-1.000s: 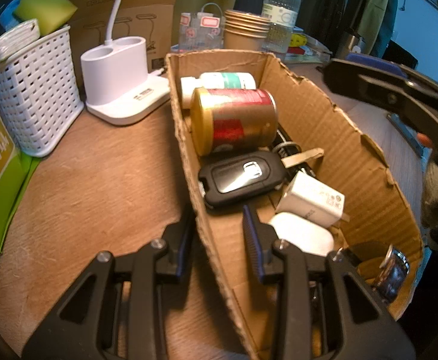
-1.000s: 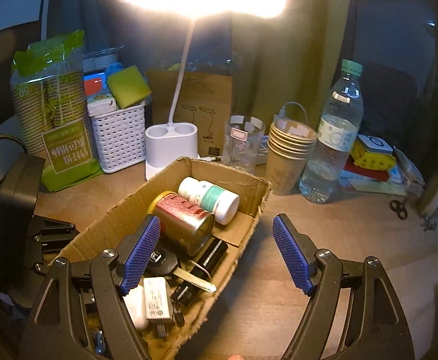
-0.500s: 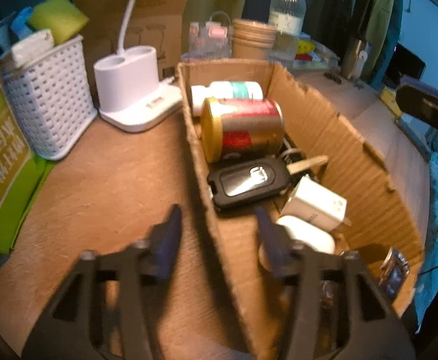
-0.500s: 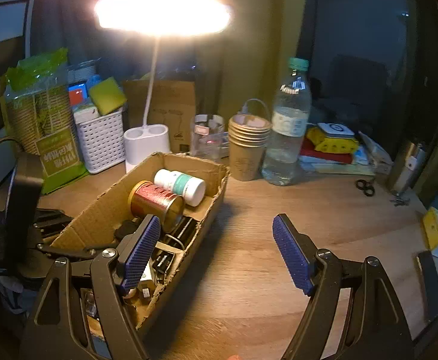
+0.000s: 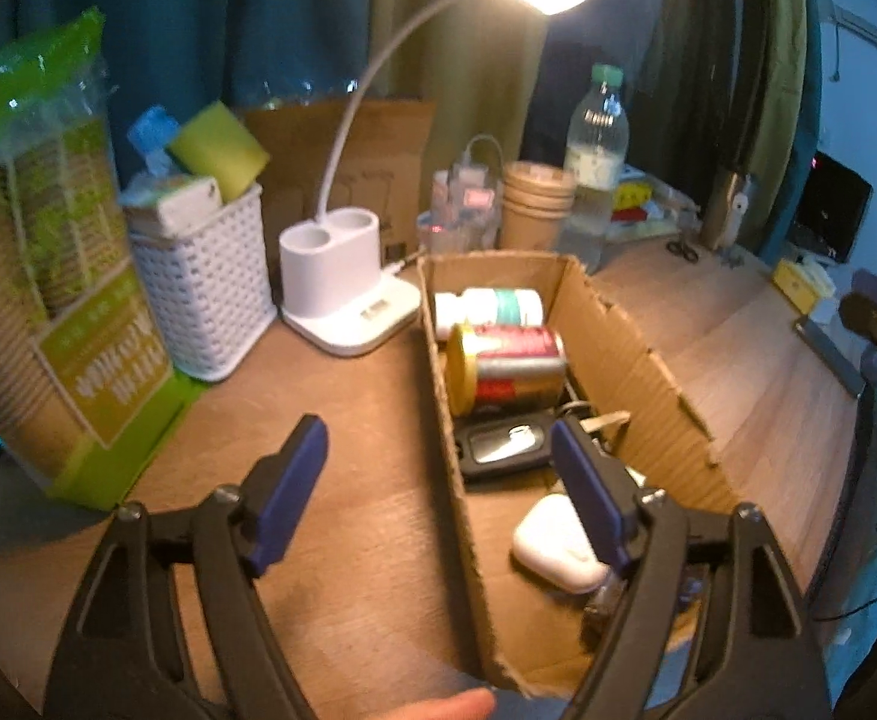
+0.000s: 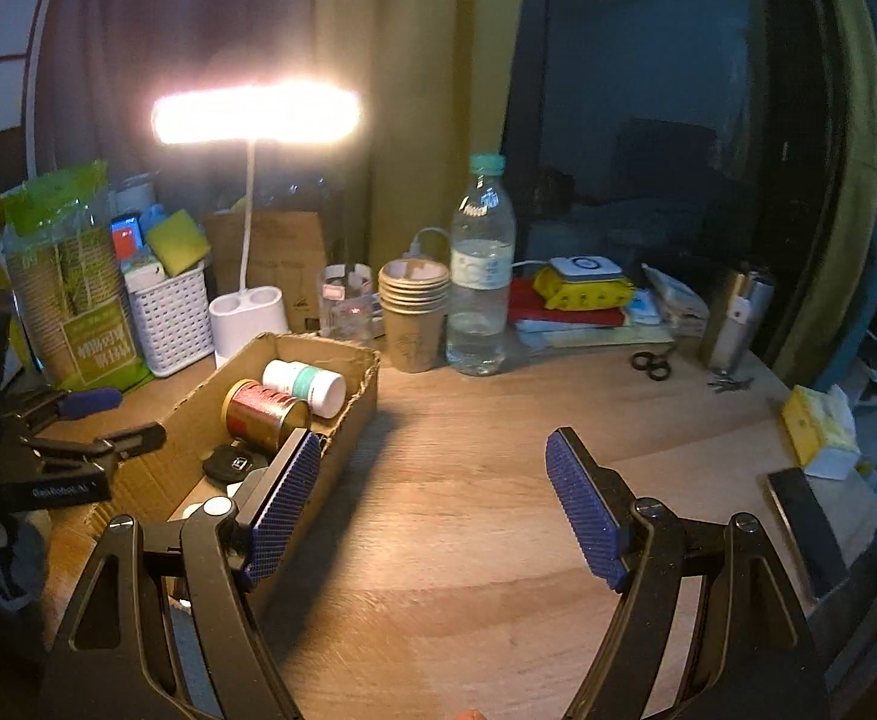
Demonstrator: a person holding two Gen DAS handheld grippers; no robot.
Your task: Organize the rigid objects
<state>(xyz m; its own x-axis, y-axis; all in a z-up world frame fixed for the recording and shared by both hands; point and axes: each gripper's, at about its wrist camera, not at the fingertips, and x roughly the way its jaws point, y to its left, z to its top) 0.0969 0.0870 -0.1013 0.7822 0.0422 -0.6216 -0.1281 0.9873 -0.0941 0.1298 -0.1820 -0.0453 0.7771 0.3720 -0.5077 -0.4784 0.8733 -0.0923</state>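
A long cardboard box (image 5: pixel 636 354) lies on the wooden table and holds a gold-and-red can (image 5: pixel 507 369), a white pill bottle (image 5: pixel 489 306), a black car key (image 5: pixel 501 447) and a white earbud case (image 5: pixel 555 546). My left gripper (image 5: pixel 438 492) is open and empty above the box's near left wall, apart from it. My right gripper (image 6: pixel 432 507) is open and empty over the bare table right of the box (image 6: pixel 198 414). The can (image 6: pixel 264 414) and pill bottle (image 6: pixel 306 387) also show in the right wrist view. The left gripper (image 6: pixel 96 420) appears there at far left.
A white lamp base (image 5: pixel 342 288), a white basket (image 5: pixel 198 294) and a green cup package (image 5: pixel 60 300) stand left of the box. Paper cups (image 6: pixel 411 312), a water bottle (image 6: pixel 480 276), scissors (image 6: pixel 651 363) and a yellow pack (image 6: pixel 816 426) sit behind and right.
My left gripper has opened wide, letting go of the box's left wall, and pulled back and up. My right gripper has drawn back and to the right, away from the box.
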